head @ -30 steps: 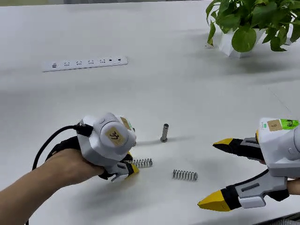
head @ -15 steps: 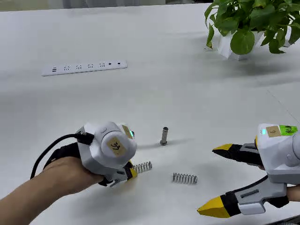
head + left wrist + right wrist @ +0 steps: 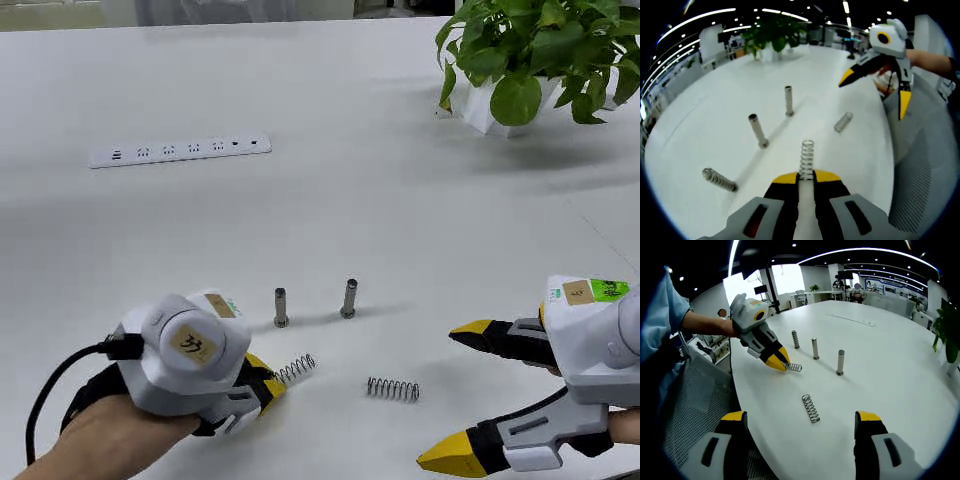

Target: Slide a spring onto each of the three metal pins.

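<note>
White table [image 3: 380, 180], power strip [image 3: 180, 150], potted plant [image 3: 530, 50].
Left gripper [image 3: 270, 383] pinches a spring [image 3: 297, 368] near two bare pins [image 3: 281, 307]; a loose spring [image 3: 392, 389] lies by the wide-open right gripper [image 3: 440, 398]. Left gripper view shows a third pin [image 3: 719, 180] wearing a spring.

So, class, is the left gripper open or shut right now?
Shut: the yellow tips of the left gripper pinch one end of a spring, which sticks out ahead.

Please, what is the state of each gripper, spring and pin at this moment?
Left gripper: shut on held spring.
Right gripper: open, empty.
Loose spring: lying on the table, untouched.
Middle pin: upright, bare.
End pin: upright, bare.
Third pin: upright, a spring already on it.
</note>
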A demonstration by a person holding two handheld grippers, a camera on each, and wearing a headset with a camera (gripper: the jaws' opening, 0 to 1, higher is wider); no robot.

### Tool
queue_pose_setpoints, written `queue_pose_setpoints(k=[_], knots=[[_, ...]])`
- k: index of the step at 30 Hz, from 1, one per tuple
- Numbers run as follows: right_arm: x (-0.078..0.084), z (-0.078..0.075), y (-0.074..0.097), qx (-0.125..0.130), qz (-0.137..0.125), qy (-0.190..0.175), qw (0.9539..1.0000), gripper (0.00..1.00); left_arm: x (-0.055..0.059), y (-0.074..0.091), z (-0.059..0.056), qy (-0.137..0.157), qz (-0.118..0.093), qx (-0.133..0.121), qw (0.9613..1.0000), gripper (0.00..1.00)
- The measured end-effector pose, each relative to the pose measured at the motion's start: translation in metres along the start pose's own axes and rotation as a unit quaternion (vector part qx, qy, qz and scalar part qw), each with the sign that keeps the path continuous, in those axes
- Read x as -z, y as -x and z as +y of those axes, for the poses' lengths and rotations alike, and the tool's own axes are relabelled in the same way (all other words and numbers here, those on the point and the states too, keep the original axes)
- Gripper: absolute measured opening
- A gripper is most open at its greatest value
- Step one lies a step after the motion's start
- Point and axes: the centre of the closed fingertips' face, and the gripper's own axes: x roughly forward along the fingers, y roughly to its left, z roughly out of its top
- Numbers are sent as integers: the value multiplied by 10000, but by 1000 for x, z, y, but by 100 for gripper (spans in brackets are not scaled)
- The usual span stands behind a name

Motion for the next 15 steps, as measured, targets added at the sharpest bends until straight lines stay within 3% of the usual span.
queue_pose_setpoints(k=[8,15], knots=[[-24,9,-3,-173,-282,-43,9994,84,-16,16,-15,-89,-569,121,9983,10],[-40,17,-7,-362,-414,84,9985,76,-30,20,-29,-252,-899,335,9951,10]])
